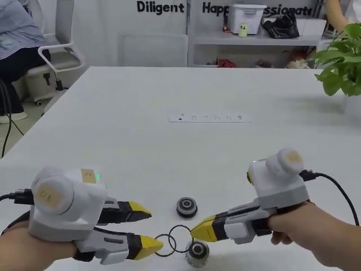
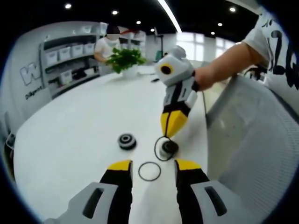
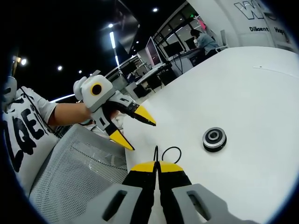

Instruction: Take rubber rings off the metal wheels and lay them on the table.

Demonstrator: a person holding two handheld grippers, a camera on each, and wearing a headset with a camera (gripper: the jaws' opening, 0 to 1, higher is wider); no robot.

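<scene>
Right claw (image 1: 196,231) clamped on ring (image 2: 155,150) — loop hung at its 9 o'clock, by near wheel (image 1: 197,253). Left claw (image 1: 152,228) apart. Far wheel (image 1: 186,206) lay at right claw's 12 o'clock — right nearer.

Leafy plant (image 1: 340,59) at right, white bin (image 1: 246,18) behind.

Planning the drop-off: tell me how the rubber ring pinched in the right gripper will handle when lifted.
Probably floppy: the rubber ring is a thin black loop that bends unevenly out of the shut right gripper. Likely very light, being so thin. It should settle flat rather than roll, as the other ring lies flat on the table.
</scene>
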